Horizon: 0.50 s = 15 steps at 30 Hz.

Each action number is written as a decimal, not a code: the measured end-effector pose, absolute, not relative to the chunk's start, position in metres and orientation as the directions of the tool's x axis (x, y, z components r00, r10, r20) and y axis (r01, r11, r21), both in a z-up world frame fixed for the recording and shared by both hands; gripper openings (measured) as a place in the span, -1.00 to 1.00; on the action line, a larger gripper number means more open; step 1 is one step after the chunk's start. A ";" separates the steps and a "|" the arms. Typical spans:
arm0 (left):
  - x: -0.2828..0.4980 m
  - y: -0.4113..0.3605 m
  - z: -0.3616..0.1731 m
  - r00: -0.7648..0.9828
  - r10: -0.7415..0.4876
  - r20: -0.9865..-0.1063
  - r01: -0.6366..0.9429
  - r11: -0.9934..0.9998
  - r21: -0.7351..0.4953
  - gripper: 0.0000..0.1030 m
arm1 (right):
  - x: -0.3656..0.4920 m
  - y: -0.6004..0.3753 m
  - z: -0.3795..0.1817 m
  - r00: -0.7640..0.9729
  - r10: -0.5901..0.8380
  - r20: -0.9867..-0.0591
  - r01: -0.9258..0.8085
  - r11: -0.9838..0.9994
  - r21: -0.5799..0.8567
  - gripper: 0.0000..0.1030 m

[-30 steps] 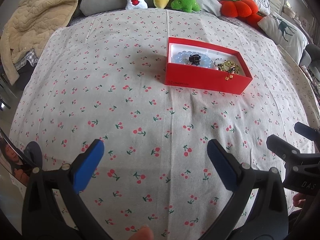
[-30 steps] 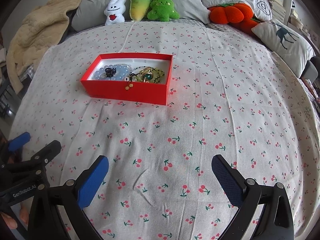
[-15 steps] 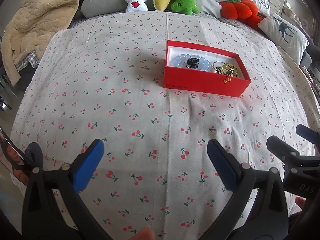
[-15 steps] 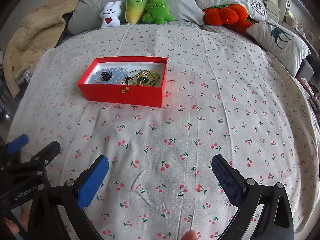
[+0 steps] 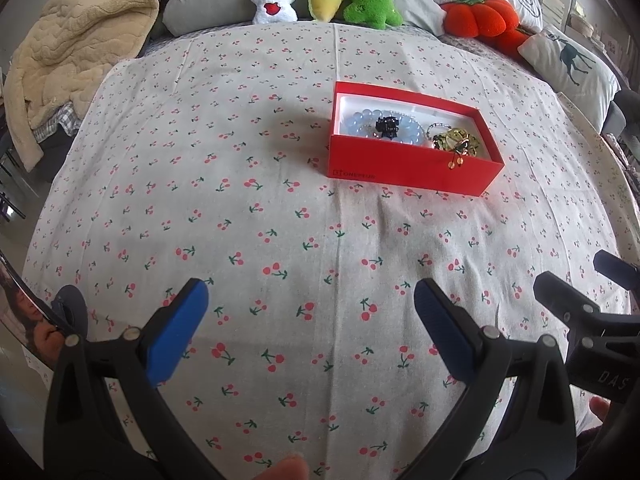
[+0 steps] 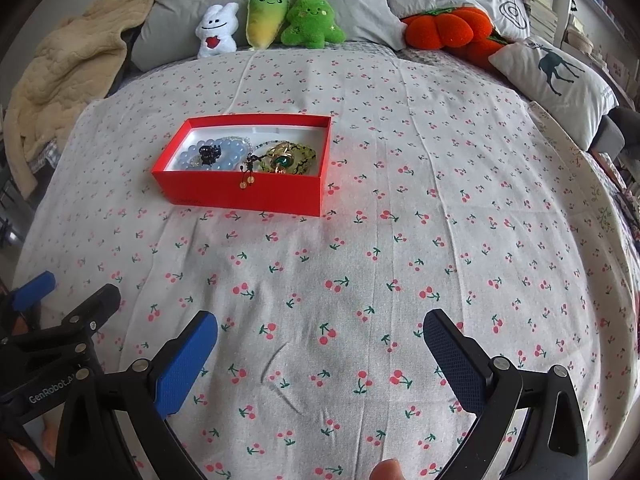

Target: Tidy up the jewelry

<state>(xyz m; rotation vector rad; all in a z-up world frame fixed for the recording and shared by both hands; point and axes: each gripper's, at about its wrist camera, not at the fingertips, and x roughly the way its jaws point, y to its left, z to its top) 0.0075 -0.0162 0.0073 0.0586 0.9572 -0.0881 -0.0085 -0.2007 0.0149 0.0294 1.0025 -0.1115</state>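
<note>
Both grippers hang low over the cherry-print bedspread [image 6: 360,240], side by side and aimed toward the pillows. We see the left gripper [image 5: 310,304] spread wide, nothing between its blue pads [image 5: 176,332]; the right gripper [image 6: 320,332] gapes equally, gripping nothing. Well ahead sits the red box [image 6: 244,196], with blue beads [image 6: 228,152] and gold-green jewelry [image 6: 286,158] inside.

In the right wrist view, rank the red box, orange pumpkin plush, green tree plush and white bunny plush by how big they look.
1. red box, though nearer the camera
2. orange pumpkin plush
3. green tree plush
4. white bunny plush
</note>
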 end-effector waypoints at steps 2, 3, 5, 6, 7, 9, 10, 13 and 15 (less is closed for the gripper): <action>0.008 -0.018 0.007 0.573 -0.048 -0.818 0.103 0.995 0.015 0.99 | -0.008 -0.200 0.016 0.538 -0.085 -0.839 0.106 0.994 -0.033 1.00; 0.008 -0.018 0.007 0.572 -0.047 -0.819 0.103 0.995 0.015 0.99 | -0.008 -0.200 0.015 0.537 -0.088 -0.839 0.107 0.994 -0.036 1.00; 0.007 -0.017 0.007 0.569 -0.051 -0.820 0.103 0.995 0.009 0.99 | -0.008 -0.200 0.014 0.532 -0.088 -0.842 0.107 0.994 -0.037 1.00; 0.007 -0.018 0.007 0.569 -0.051 -0.820 0.104 0.994 0.010 0.99 | -0.008 -0.200 0.014 0.531 -0.086 -0.843 0.108 0.994 -0.034 1.00; 0.007 -0.018 0.007 0.570 -0.051 -0.820 0.106 0.994 0.013 0.99 | -0.008 -0.201 0.014 0.530 -0.083 -0.844 0.108 0.994 -0.031 1.00; 0.007 -0.019 0.007 0.570 -0.050 -0.820 0.110 0.994 0.016 0.99 | -0.009 -0.200 0.015 0.532 -0.083 -0.843 0.106 0.994 -0.031 1.00; 0.007 -0.019 0.007 0.570 -0.049 -0.820 0.109 0.994 0.016 0.99 | -0.009 -0.200 0.015 0.533 -0.085 -0.842 0.106 0.994 -0.033 1.00; 0.007 -0.019 0.006 0.567 -0.048 -0.823 0.107 0.994 0.016 0.99 | -0.009 -0.201 0.015 0.535 -0.087 -0.840 0.108 0.994 -0.035 1.00; 0.006 -0.019 0.006 0.567 -0.049 -0.822 0.109 0.994 0.016 0.99 | -0.009 -0.201 0.015 0.532 -0.086 -0.842 0.106 0.994 -0.035 1.00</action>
